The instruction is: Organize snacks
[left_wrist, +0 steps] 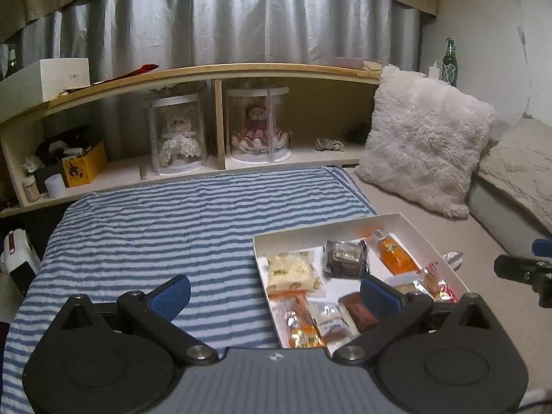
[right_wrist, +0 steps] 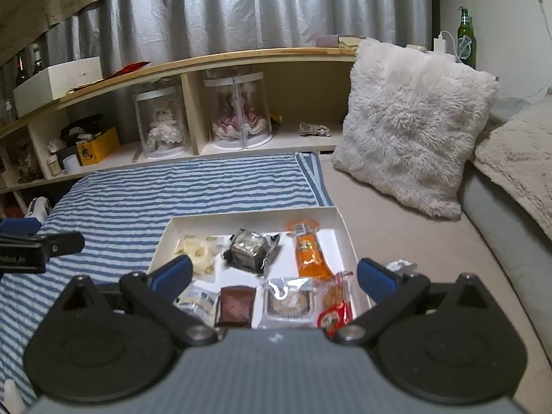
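1. Your left gripper point(left_wrist: 274, 296) is spread wide and holds nothing. It hangs over the striped blanket point(left_wrist: 155, 227), and its right pad overlaps the near edge of the white tray point(left_wrist: 327, 229).
2. Your right gripper point(right_wrist: 274, 276) is also wide and empty, hanging right over the tray point(right_wrist: 255, 212) with the near-row packets between its pads.
3. Snacks are all in the tray, which sits at 5 o'clock in the left view, half on the blanket and half on the beige mattress point(right_wrist: 396, 227).
4. Far row, right view: pale nougat packet point(right_wrist: 198, 250) at 10 o'clock in the tray, dark cake in a clear wrapper point(right_wrist: 250, 248) in the middle, orange packet point(right_wrist: 308, 253) at 1 o'clock.
5. Near row: white sachet point(right_wrist: 196, 302), brown bar point(right_wrist: 236, 305), clear-wrapped pastry point(right_wrist: 289, 302), red cracker pack point(right_wrist: 336, 310).
6. One crumpled silver wrapper point(right_wrist: 402, 265) lies outside the tray, just beside its right wall and close to your right pad. It's probably the stray one.
7. Risk: near-row packets touch or overlap, so closing from this wide could grab two at once.
8. Risk: film wrappers look slippery, so an edge pinch may slide off.
9. Risk: the tray sits on soft bedding; pushing down on a wall could tip it and spill the rows.
10. Risk: both grippers are near each other at the tray's left side, so they could collide.
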### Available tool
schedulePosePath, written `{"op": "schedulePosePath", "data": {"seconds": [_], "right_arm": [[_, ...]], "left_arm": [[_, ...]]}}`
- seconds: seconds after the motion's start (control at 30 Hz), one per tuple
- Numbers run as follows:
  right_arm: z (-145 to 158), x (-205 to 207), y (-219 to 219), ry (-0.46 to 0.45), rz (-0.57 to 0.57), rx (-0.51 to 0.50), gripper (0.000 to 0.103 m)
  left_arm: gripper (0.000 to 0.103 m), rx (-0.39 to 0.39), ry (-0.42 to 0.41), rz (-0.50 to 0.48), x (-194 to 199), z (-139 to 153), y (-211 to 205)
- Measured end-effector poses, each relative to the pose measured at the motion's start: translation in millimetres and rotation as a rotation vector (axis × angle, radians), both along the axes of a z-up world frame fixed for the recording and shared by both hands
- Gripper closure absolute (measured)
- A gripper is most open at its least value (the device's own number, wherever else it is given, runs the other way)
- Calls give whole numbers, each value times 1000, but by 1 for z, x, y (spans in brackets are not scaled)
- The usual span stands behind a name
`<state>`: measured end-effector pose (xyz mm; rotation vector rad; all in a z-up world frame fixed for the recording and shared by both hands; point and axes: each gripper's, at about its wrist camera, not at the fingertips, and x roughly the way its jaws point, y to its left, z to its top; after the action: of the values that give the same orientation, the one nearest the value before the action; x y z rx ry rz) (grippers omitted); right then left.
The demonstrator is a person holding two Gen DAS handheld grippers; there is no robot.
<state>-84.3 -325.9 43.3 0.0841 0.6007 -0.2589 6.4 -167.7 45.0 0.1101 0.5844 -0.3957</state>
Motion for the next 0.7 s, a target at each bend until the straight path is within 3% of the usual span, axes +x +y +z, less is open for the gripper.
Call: {"op": "schedulePosePath", "data": {"seconds": [0.37, 0.7], "right_arm": [[-14, -42, 26, -15, -6, -54, 1], [-28, -56, 33, -41, -11, -78, 1]], "left_arm": [[0, -6, -20, -7, -38, -13, 15], [0, 0, -41, -13, -51, -29, 17]]}}
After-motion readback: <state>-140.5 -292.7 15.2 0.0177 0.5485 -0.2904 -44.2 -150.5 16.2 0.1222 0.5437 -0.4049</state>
